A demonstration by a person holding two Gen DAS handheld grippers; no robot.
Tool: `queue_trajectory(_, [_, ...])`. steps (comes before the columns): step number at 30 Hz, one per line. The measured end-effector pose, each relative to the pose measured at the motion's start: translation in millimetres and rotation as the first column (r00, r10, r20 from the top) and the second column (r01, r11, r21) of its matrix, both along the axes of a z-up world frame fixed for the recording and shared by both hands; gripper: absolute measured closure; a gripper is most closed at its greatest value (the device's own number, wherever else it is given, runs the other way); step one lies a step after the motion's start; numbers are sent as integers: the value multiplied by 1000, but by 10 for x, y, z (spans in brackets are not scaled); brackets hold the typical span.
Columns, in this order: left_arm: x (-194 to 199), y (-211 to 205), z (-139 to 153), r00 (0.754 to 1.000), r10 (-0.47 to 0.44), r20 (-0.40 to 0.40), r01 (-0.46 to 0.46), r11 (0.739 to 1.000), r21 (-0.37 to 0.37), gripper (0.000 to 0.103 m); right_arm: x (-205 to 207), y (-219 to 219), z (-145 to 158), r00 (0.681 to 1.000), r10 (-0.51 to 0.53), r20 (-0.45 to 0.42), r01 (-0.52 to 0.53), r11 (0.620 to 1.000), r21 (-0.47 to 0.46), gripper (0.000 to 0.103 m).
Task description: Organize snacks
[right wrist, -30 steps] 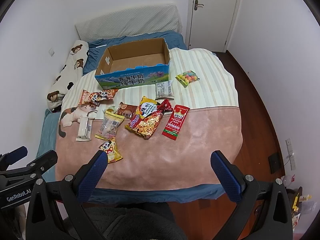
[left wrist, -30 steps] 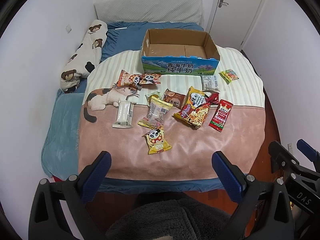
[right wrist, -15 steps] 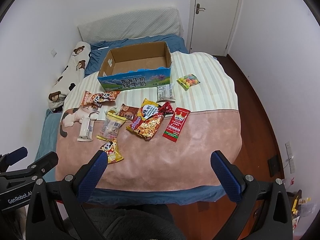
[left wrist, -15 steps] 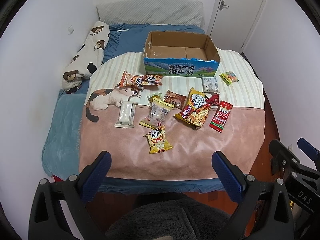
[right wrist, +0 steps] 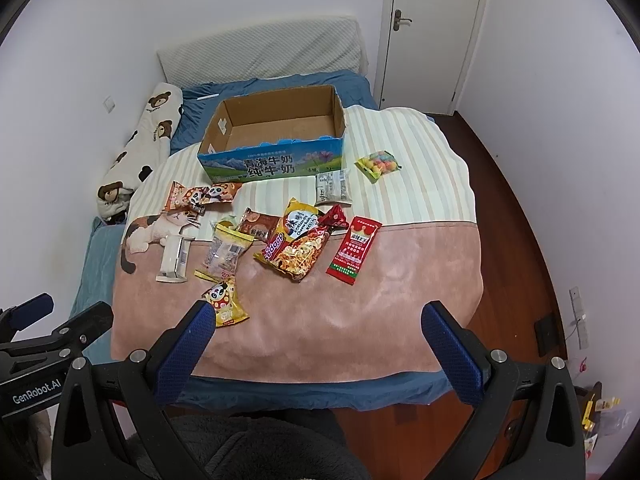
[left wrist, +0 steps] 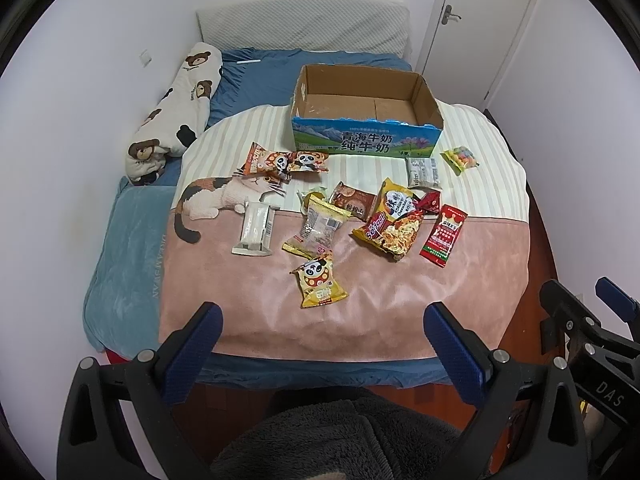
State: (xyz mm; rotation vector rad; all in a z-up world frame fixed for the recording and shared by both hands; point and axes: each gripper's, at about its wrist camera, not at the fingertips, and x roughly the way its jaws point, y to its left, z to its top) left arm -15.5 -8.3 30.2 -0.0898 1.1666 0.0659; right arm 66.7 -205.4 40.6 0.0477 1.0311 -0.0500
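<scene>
Hovering wide open and empty, left gripper (left wrist: pixel 320 322) and right gripper (right wrist: pixel 318 320), short of the snacks (left wrist: pixel 390 224).

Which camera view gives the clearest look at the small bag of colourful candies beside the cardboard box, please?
The right wrist view: the candy bag lies nearer the picture's centre there, its colours distinct. In the left wrist view the same bag sits farther toward the right side and looks smaller.

Snack packets (left wrist: pixel 394 222) scattered, cardboard box (left wrist: pixel 362 146) seemingly empty

Both wrist views high at bed (left wrist: pixel 280 288) foot, facing headboard (far back); share snack spread.
</scene>
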Motion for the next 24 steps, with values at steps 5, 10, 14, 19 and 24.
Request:
queue_trajectory(5, [16,86,11,1000,6,5,-6,1000,-4,0,64,12,32,1000,-1,6,1,1000,-1,0])
queue_trajectory(10, [27,81,-12,1000,8,8,-8,1000,-2,0,79,53,29,1000,-1,11,2,1000,-9,0])
queue_trajectory(14, [66,101,-30,1000,10,7,-10,1000,-2,0,73,60,18,1000,0,13,0,1000,-9,0])
queue_trajectory(19, [53,106,-36,1000,9,8,-9,1000,-4,0,132,87,11,1000,6,10,-5,1000,-10,0])
queue_trajectory(24, [55,116,-42,1000,11,9,-10,1000,-5,0,133,101,-5,1000,4,14,-4,1000,-12,0])
